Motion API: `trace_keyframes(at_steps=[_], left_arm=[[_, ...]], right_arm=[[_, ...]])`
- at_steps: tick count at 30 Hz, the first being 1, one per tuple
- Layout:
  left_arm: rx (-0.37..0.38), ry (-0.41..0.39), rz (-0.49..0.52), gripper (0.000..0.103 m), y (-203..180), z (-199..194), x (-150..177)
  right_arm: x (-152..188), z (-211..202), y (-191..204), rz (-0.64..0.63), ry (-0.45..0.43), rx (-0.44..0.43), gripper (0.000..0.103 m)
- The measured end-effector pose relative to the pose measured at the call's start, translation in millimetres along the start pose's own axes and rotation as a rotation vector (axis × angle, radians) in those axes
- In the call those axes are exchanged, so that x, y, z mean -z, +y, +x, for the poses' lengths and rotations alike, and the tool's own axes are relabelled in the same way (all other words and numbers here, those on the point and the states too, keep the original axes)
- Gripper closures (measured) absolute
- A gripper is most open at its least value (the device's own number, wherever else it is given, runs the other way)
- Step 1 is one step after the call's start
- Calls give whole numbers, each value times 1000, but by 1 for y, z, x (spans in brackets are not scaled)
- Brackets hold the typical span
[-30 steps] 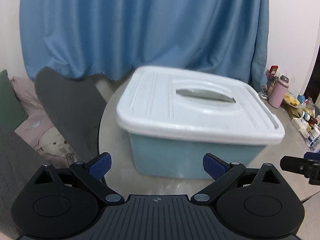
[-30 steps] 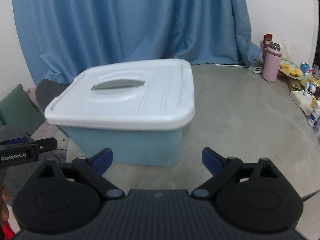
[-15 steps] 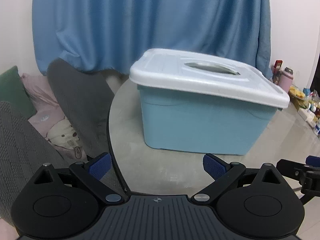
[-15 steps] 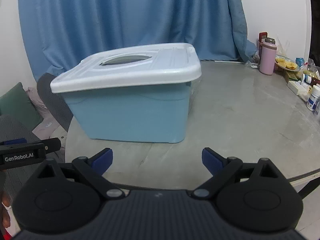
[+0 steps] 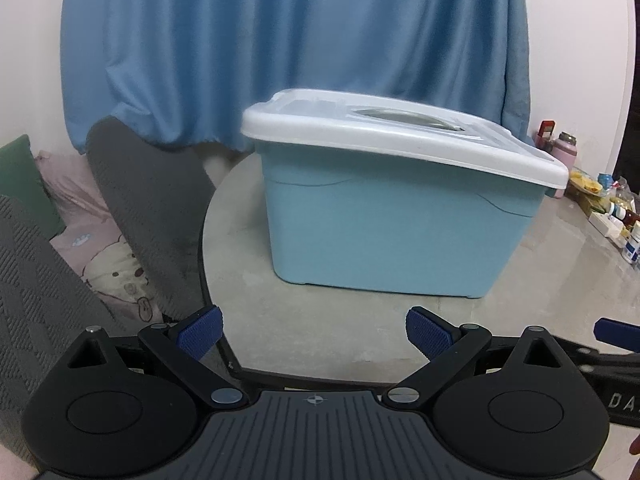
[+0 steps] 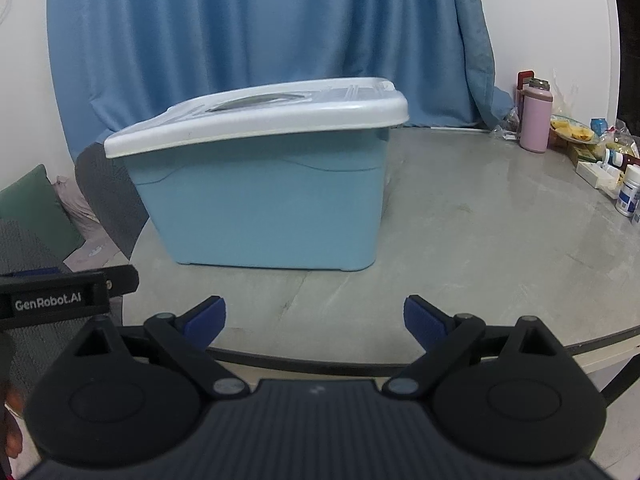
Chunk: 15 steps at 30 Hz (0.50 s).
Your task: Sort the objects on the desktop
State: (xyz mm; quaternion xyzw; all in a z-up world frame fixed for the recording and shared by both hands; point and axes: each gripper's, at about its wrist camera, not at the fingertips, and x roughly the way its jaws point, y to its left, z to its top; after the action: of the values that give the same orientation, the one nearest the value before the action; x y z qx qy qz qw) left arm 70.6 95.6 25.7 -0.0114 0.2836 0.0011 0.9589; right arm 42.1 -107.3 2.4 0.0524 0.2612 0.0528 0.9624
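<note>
A light blue storage box (image 5: 384,232) with a closed white lid (image 5: 400,140) stands on the round grey table (image 5: 540,300). It also shows in the right wrist view (image 6: 264,216), lid (image 6: 260,120) shut. My left gripper (image 5: 314,330) is open and empty, low at the table's near edge, in front of the box. My right gripper (image 6: 314,320) is open and empty, also at the near edge, apart from the box. Part of the left gripper (image 6: 60,298) shows at the left of the right wrist view.
A pink flask (image 6: 536,120), a plate of food (image 6: 572,130), small bottles (image 6: 628,196) and packets crowd the table's far right. A blue curtain (image 6: 260,32) hangs behind. A grey chair (image 5: 144,208) and cushions (image 5: 20,176) stand left of the table.
Both grippers have dropped lower and pulled back from the box, so I see its side rather than its lid top. Both stay open. The box has not moved.
</note>
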Motion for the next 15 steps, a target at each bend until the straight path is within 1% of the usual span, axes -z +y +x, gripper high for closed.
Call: trace_keyframes(at_steps=[15], left_arm=[[22, 3, 28, 4, -6, 9, 3]], right_arm=[[2, 9, 2, -13, 11, 2, 7]])
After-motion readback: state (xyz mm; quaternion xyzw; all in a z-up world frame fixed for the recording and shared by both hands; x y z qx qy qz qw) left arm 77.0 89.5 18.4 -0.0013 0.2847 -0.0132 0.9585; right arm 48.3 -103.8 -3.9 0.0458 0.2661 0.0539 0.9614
